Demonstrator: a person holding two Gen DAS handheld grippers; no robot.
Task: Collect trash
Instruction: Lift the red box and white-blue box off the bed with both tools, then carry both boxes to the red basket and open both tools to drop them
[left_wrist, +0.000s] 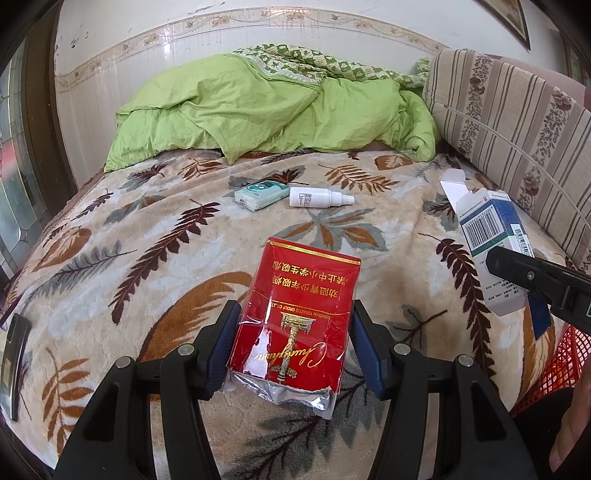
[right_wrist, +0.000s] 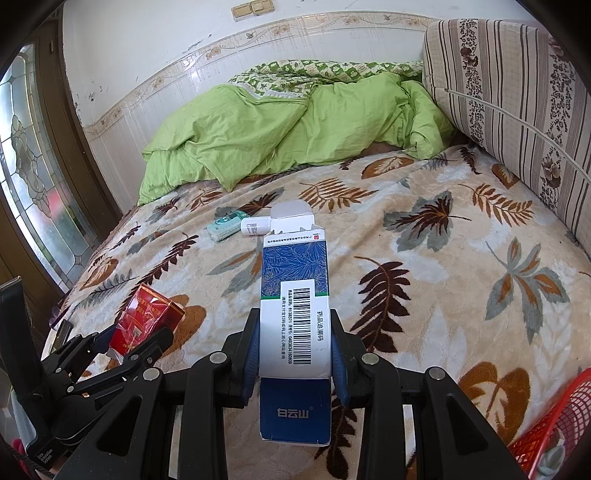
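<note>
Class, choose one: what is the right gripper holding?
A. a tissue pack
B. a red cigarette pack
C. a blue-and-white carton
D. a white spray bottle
C: the right gripper has its jaws shut on the blue-and-white carton, open flap away from the camera; the red pack sits in the left gripper.

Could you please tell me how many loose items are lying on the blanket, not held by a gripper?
2: a teal tissue pack and a white spray bottle, lying side by side mid-bed. Others may be hidden.
</note>
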